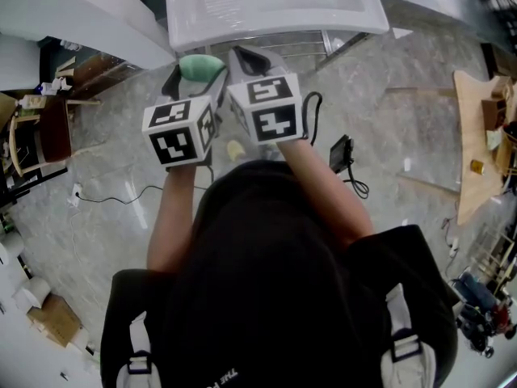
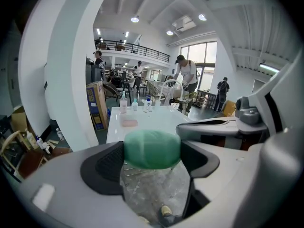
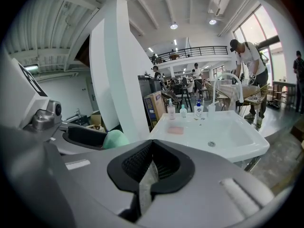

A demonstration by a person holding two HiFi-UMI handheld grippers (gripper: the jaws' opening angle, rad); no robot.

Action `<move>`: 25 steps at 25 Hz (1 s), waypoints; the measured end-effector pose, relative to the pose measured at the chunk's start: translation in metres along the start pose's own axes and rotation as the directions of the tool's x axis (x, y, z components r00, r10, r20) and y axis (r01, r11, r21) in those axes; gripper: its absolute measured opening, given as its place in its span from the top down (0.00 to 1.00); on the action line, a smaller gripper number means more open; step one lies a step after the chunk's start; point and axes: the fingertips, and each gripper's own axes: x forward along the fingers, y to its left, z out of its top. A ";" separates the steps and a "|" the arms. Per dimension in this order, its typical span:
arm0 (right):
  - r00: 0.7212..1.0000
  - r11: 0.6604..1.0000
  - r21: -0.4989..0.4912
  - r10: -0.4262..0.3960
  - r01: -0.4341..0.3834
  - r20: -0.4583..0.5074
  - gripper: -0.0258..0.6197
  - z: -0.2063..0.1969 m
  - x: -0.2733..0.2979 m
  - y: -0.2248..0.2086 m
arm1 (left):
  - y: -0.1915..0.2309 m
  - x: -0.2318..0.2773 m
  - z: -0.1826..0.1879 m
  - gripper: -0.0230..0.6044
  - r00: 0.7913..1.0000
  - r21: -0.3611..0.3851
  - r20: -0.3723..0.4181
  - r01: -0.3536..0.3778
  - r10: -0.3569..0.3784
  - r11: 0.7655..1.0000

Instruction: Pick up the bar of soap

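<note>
1. The green bar of soap [image 2: 152, 148] sits between the jaws of the left gripper [image 2: 153, 161], which close on both its ends. Its long axis runs from jaw to jaw.
2. The soap hangs in the air, touching no surface, with the floor [image 2: 147, 191] below the gripper.
3. The right gripper [image 3: 151, 163] is just to the right of the left one, its jaws pressed together on nothing. The soap lies to its left.
4. Ahead of both grippers stands a white sink [image 3: 247, 148], with a pink slab [image 3: 175, 129] on its ledge, possibly another soap.
5. The pick-up looks complete, done by the left gripper alone.
</note>
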 end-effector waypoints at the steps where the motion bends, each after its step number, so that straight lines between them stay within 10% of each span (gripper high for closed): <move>1: 1.000 1.000 -0.002 -0.001 0.001 -0.002 0.94 -0.001 0.000 0.000 | 0.000 0.000 0.000 0.36 1.000 -0.001 0.001 0.000 0.000 1.000; 25: 1.000 1.000 -0.012 0.007 -0.007 -0.013 0.94 -0.006 -0.001 -0.001 | 0.000 -0.001 -0.005 0.36 1.000 -0.003 -0.003 -0.011 0.011 1.000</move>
